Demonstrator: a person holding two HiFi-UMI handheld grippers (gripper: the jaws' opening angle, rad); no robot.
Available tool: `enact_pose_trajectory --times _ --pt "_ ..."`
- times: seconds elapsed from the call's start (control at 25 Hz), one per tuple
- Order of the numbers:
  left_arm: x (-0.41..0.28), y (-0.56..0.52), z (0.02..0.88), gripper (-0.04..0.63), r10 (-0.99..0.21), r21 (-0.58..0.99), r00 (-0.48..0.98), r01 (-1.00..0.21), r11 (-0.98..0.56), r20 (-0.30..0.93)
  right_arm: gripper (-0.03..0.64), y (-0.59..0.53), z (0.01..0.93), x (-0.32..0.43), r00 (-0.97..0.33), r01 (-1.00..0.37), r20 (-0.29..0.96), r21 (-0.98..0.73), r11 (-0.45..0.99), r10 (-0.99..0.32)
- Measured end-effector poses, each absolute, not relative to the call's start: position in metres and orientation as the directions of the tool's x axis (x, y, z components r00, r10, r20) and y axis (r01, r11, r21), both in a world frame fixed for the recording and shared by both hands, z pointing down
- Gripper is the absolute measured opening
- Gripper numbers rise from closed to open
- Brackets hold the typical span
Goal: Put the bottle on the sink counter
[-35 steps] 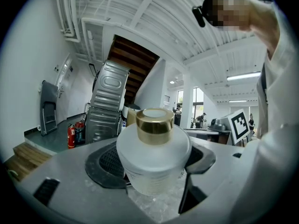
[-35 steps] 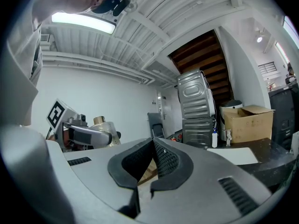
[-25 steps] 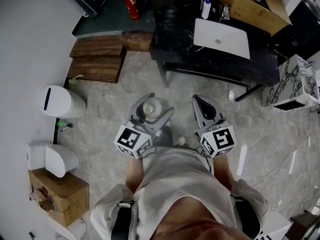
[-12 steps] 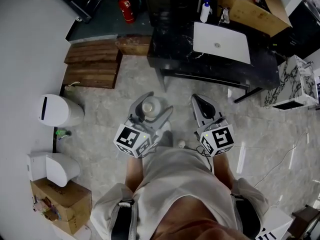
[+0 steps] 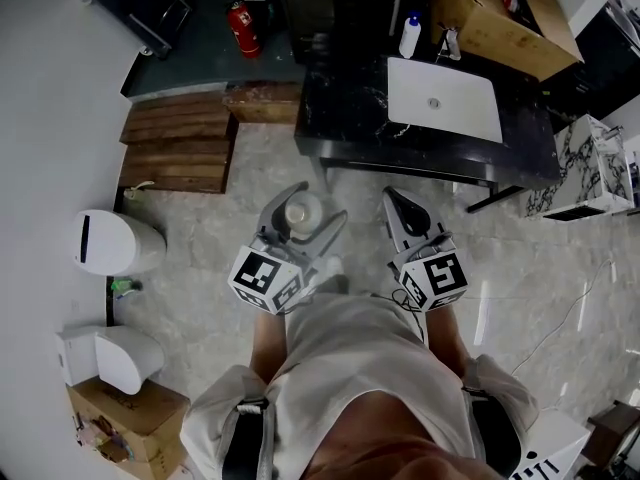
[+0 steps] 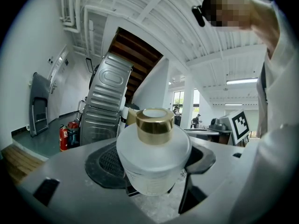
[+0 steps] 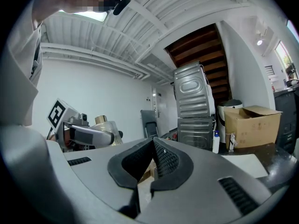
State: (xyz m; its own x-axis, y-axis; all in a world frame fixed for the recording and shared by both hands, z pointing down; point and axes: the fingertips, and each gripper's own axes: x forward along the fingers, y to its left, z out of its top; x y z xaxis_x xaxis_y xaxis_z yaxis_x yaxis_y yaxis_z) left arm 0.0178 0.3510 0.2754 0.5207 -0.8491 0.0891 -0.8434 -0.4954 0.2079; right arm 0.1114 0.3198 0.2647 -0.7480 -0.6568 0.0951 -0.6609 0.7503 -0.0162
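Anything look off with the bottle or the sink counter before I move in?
Nothing stands out. The bottle stands upright, cap on, clamped in the left gripper. The right gripper is shut and empty. The sink counter looks orderly, with a cardboard box at its back.

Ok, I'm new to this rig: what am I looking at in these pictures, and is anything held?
No robot arm here: a person holds a two-jaw gripper in each hand. The head view looks down from the person's head; the other two cameras ride on the grippers. The left gripper is shut on a frosted white bottle with a gold cap. The right gripper is shut and empty. Ahead stands the black sink counter with its white basin; the bottle is not on it yet.
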Motion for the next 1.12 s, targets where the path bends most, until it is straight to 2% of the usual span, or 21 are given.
enact_pose_trajectory --times 0.6,1.12 --pt "-0.034 0.296 0.279 0.333 -0.816 0.214 0.575 -0.807 -0.551 0.066 -0.003 0.275 0.265 0.058 -0.705 -0.706 0.095 0.008 0.708 -0.703" --pt "-0.035 0.263 0.287 0.333 -0.793 0.233 0.606 -0.781 -0.579 0.063 -0.003 0.248 0.270 0.058 -0.667 -0.739 0.121 0.020 0.674 -0.735"
